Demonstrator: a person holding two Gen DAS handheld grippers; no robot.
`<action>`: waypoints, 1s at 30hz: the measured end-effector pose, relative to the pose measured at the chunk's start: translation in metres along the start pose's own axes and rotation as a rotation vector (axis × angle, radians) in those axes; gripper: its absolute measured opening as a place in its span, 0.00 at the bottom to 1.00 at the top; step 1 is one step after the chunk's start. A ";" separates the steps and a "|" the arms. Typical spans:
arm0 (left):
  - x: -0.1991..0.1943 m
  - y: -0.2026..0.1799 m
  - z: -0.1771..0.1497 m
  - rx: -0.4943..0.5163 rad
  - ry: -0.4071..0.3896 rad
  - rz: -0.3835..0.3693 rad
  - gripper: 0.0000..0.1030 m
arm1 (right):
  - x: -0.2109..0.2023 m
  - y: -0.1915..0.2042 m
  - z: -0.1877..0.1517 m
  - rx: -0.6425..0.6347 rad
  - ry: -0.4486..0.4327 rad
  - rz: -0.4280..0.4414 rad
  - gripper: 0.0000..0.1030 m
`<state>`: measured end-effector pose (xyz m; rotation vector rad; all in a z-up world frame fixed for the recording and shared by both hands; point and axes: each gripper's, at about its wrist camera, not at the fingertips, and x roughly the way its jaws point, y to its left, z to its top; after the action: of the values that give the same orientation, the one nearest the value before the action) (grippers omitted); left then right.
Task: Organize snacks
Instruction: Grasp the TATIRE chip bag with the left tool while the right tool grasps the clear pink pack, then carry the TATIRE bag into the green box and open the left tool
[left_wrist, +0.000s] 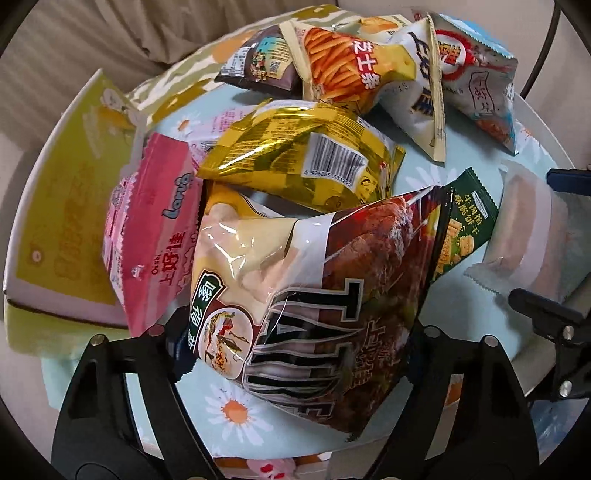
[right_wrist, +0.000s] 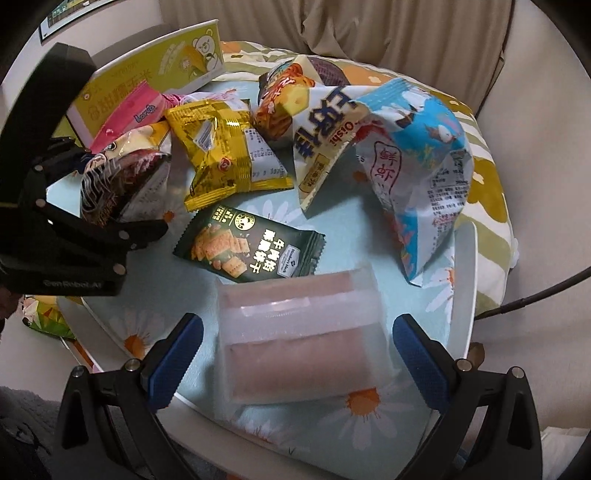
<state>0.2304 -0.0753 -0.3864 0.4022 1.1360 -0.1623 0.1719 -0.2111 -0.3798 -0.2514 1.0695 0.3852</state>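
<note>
Two grippers tipped steeply down over a round table (right_wrist: 343, 229) with a pale blue daisy cloth, each held from the near side.

Left gripper (left_wrist: 299, 328): closed in on the big brown-and-cream chip bag (left_wrist: 295, 280), black fingers (left_wrist: 439, 354) pressed against its two sides, film creased between them. Bag at the near left of the table, its lower corner out over the near rim, its far end against a shiny yellow pack (left_wrist: 306, 158). Pink pack (left_wrist: 155, 229) just left of it, leaning on a yellow-green box (left_wrist: 55, 206) at the far-left edge.

Right gripper (right_wrist: 295, 343): spread wide, blue pads (right_wrist: 410, 343) either side of a translucent pink packet (right_wrist: 299, 339), a gap of cloth showing on both sides, nothing pinched. Packet flat at the near right of the table, long side running away from the camera. Dark green cracker pack (right_wrist: 251, 251) touching its far end, lying flat between the two grippers.

Farther back, heaped together: a cheese-stick bag (left_wrist: 340, 70), then a blue-and-white bag (right_wrist: 424, 155) arched up at the far right.
</note>
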 end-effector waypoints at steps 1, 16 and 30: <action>0.000 0.002 0.000 -0.001 0.002 -0.001 0.75 | 0.002 0.000 0.001 -0.004 -0.001 -0.002 0.99; -0.023 0.006 -0.007 -0.025 -0.029 -0.026 0.73 | 0.012 0.001 -0.004 -0.002 -0.010 -0.002 0.73; -0.083 0.011 -0.003 -0.073 -0.128 -0.034 0.73 | -0.044 -0.008 0.004 0.080 -0.065 -0.002 0.69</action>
<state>0.1967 -0.0710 -0.3094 0.3041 1.0200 -0.1732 0.1599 -0.2254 -0.3390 -0.1671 1.0185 0.3458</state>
